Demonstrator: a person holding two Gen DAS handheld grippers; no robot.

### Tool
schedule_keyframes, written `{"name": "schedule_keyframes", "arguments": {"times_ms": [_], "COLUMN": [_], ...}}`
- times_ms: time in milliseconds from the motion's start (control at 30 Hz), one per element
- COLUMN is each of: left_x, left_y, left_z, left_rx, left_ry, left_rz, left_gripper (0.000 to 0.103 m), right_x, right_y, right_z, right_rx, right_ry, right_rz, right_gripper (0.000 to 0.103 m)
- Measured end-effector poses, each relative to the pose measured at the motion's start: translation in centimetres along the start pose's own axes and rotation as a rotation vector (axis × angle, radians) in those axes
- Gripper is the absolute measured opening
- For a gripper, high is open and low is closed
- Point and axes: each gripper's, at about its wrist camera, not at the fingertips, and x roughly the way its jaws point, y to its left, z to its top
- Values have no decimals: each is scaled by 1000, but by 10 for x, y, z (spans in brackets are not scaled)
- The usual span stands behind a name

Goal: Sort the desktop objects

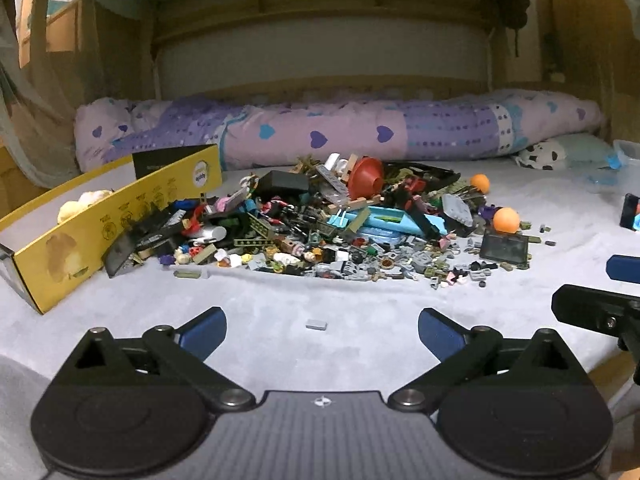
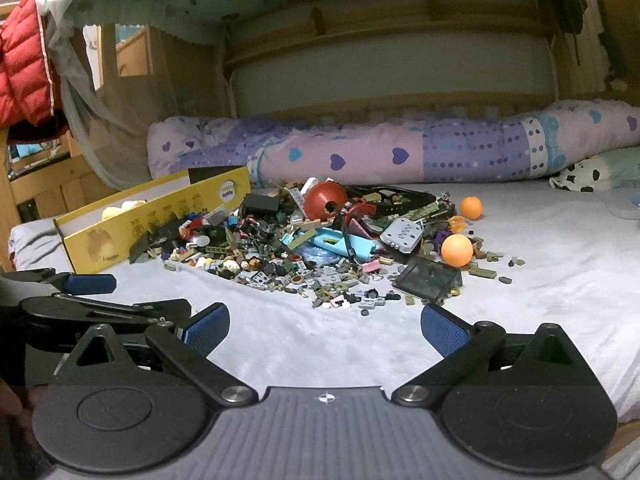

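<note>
Grey sheet (image 1: 280, 300) is carrying the pile (image 1: 320, 224); near it, left gripper (image 1: 322, 330) and right gripper (image 2: 325, 326) are hovering, jaws spread empty, probably choosing first pieces.

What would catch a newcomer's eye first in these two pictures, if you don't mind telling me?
Most likely the big heap of small toy bricks spilled across the middle of the grey bed sheet, with a red funnel perched near its top. Two orange balls glow at the heap's right edge, and a long yellow box lies against its left side. Behind it all stretches a rolled purple quilt with hearts.
</note>
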Motion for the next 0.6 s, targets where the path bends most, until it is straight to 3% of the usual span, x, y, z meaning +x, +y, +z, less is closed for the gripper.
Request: {"name": "schedule_keyframes", "arguments": {"times_ms": [200, 600], "left_x": [4, 7], "left_y": [2, 3], "left_z": [-1, 1], "left_rx": [-3, -14], "left_ry": [23, 41], "left_rz": [-5, 18], "left_gripper": [103, 103], "right_x": [-3, -1], "right_y": [8, 17], "right_z": [0, -3], "right_rx": [-51, -108], "right_ry": [-46, -21], "right_rz": [18, 16], "right_gripper": [103, 103]}}
